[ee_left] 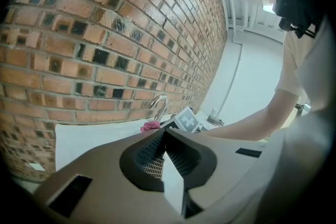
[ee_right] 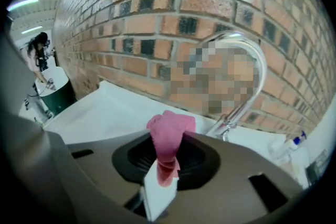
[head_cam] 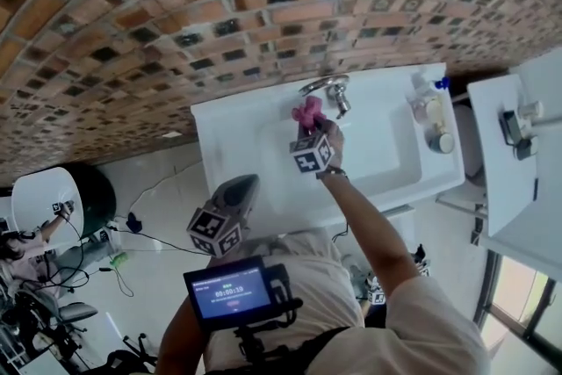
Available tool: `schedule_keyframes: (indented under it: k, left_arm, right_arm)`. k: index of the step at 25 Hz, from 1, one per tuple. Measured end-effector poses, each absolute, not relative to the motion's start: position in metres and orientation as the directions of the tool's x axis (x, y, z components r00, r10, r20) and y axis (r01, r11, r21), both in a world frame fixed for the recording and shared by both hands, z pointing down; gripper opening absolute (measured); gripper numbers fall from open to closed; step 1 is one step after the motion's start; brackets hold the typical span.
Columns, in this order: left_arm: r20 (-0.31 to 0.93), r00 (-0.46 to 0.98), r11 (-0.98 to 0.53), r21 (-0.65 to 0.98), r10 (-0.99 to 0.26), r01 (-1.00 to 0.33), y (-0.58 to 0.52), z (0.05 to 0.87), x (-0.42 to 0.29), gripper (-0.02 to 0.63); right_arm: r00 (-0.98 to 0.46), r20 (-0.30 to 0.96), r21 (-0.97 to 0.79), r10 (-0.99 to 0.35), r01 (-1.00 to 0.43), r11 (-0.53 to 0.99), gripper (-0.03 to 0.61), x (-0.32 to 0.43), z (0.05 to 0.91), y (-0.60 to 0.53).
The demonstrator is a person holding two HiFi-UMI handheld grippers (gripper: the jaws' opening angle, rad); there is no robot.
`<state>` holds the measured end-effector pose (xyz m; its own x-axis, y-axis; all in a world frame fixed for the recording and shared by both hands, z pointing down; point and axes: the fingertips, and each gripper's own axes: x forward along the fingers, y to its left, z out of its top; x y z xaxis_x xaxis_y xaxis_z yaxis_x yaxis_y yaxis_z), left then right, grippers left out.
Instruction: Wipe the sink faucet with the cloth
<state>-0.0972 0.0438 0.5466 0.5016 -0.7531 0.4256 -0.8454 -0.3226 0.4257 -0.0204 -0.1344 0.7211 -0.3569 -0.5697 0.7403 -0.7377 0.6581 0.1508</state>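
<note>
Over the white sink [head_cam: 386,145], I had the right gripper [ee_right: 163,170] clamped on the pink cloth [ee_right: 169,134], its bunched end just beside the chrome faucet [ee_right: 237,112] for wiping, while the left gripper [ee_left: 167,165], jaws together on nothing, hung low and clear of the basin.

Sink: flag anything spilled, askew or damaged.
Nothing stands out. No spill shows on the sink, the faucet looks intact, the bottles stand at its right corner, and the cloth is clamped in the right tongs.
</note>
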Motion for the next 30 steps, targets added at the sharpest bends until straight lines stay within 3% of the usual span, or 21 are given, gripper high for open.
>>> schedule_keyframes:
  k: [6, 13, 20, 26, 30]
  left_arm:
    - [0.443, 0.516, -0.337, 0.423, -0.733, -0.841, 0.042, 0.549, -0.092, -0.012]
    - [0.449, 0.513, -0.327, 0.429, -0.732, -0.842, 0.04, 0.555, -0.101, -0.012]
    - [0.46, 0.526, -0.334, 0.436, -0.716, -0.836, 0.038, 0.557, -0.098, -0.012]
    - [0.465, 0.528, -0.332, 0.44, -0.711, -0.834, 0.038, 0.561, -0.1, -0.012]
    - [0.468, 0.525, -0.328, 0.441, -0.711, -0.836, 0.038, 0.563, -0.104, -0.012]
  right_arm:
    - [-0.273, 0.73, 0.171, -0.627, -0.815, 0.554, 0.095, -0.02, 0.738, -0.162]
    - [-0.295, 0.741, 0.227, -0.604, -0.736, 0.638, 0.1, -0.021, 0.761, -0.166]
    - [-0.296, 0.642, 0.371, -0.707, -0.687, 0.625, 0.1, -0.011, 0.75, -0.181]
    - [-0.218, 0.578, 0.412, -0.786, -0.754, 0.512, 0.1, 0.021, 0.741, -0.21]
    - [-0.208, 0.619, 0.367, -0.757, -0.775, 0.513, 0.098, 0.016, 0.749, -0.206]
